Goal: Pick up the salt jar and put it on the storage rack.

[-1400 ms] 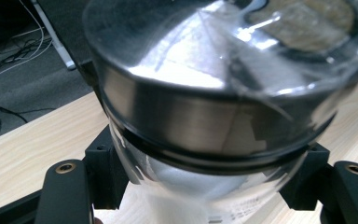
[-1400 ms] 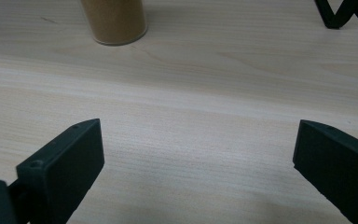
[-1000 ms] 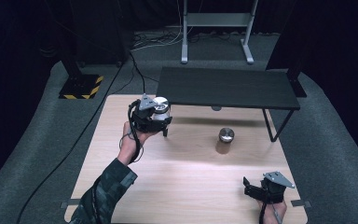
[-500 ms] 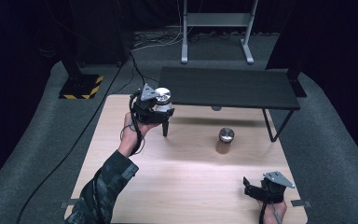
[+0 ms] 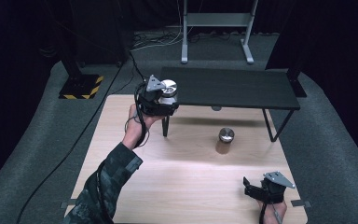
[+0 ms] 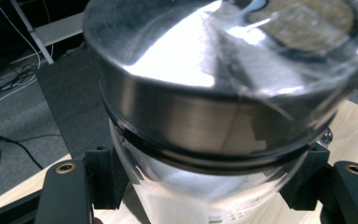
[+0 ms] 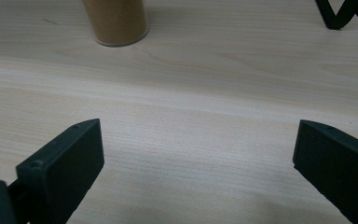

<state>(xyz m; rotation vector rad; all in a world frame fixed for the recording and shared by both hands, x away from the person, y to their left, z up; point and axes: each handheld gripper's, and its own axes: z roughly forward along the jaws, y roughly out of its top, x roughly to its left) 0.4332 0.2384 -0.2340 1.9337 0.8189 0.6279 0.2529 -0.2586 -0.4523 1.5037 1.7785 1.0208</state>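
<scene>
We hold the glass jar (image 6: 214,116) aloft at far left, left gripper (image 5: 157,103) fingers clamped below its steel lid: rigid, slippery, breakable, so grip the body. Right gripper (image 7: 196,163) fingers stand apart, empty.

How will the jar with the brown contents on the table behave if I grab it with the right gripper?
The jar stands upright and is taller than wide, so a sideways nudge could tip it, and on its round side it would probably roll. Its wall looks smooth and clear, probably glass, so likely slippery and breakable. It seems nearly full of brown powder, so fairly heavy for its size. The right gripper is open, apart from it.
</scene>
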